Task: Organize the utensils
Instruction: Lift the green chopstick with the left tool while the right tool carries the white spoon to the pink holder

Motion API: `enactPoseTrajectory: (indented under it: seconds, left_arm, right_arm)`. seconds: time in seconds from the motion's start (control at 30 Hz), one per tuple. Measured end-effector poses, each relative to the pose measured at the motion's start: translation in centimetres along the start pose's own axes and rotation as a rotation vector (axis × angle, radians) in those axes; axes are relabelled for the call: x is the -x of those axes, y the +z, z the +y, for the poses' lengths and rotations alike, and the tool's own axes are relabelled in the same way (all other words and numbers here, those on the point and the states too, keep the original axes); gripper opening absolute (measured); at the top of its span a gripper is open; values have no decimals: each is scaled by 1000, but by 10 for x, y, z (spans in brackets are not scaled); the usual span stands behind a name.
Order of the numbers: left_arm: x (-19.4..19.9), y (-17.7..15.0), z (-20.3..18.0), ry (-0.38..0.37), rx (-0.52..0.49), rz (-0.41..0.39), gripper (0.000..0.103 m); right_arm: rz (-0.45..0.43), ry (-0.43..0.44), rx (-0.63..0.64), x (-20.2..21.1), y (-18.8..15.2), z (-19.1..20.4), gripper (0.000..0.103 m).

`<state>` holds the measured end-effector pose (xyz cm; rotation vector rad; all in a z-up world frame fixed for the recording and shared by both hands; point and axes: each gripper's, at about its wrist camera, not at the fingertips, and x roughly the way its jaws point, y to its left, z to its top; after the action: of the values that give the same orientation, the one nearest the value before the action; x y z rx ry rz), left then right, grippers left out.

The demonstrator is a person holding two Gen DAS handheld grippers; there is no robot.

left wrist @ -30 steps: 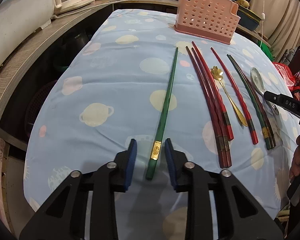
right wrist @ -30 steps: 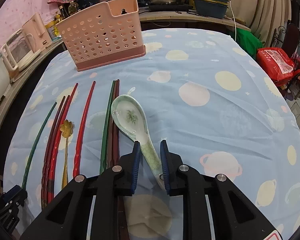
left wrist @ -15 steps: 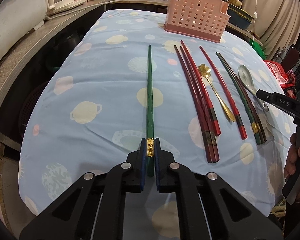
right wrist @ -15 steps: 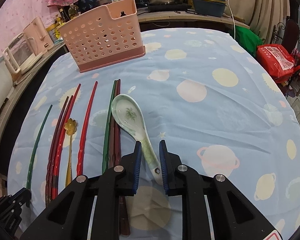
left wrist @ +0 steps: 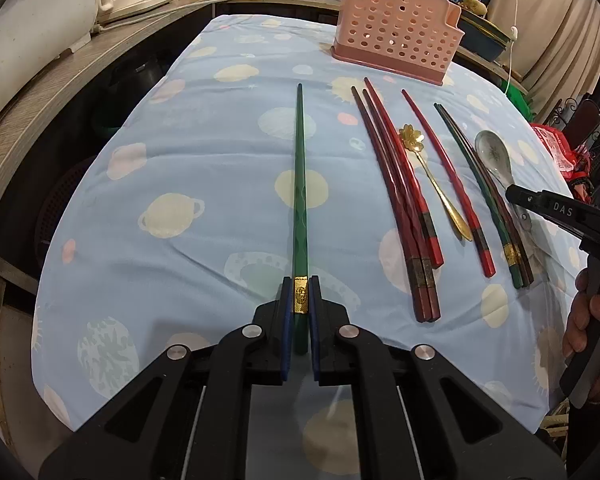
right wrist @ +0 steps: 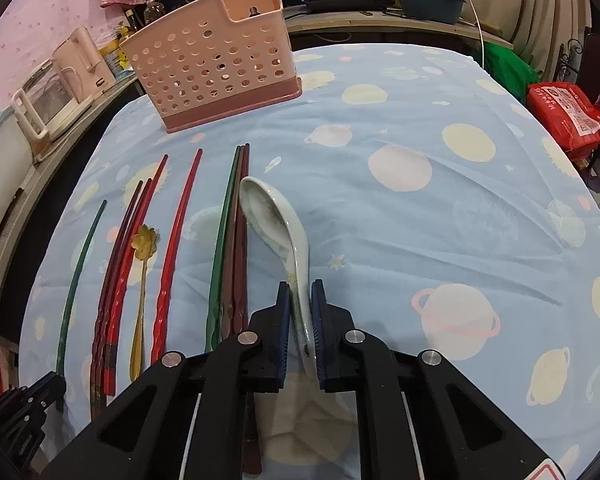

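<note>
My left gripper (left wrist: 300,292) is shut on the butt end of a green chopstick (left wrist: 300,184) that points away over the blue tablecloth. My right gripper (right wrist: 300,300) is shut on the handle of a white ceramic spoon (right wrist: 272,220), tilted on its side. Several red chopsticks (left wrist: 396,200), a gold flower spoon (left wrist: 432,176) and a green and dark chopstick group (left wrist: 480,188) lie in a row. A pink perforated utensil holder (left wrist: 396,24) stands at the far end; it also shows in the right wrist view (right wrist: 216,68).
The table (right wrist: 440,208) drops off on the left beside a wooden counter (left wrist: 60,80) with a kettle (right wrist: 56,92). A red bag (right wrist: 568,116) sits off the right edge. Pots stand behind the holder.
My left gripper closed on the green chopstick and swung it straight in line with the fingers. My right gripper closed on the spoon handle and the spoon rolled onto its side.
</note>
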<state>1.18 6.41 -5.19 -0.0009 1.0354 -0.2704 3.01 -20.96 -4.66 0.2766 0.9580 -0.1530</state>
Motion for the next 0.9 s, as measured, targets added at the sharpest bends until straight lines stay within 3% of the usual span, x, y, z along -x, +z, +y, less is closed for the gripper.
enactPoseTrajectory:
  seconds: [0.6,0.9]
  left_arm:
    - [25,-3,-7,-25,-4,-39,7]
    - [69,42,-14,-35,-14,-146,7]
  right_arm:
    - [-45,28,-14,48,-14,-6,7]
    - [-98,38,-15,76,10,-3,7]
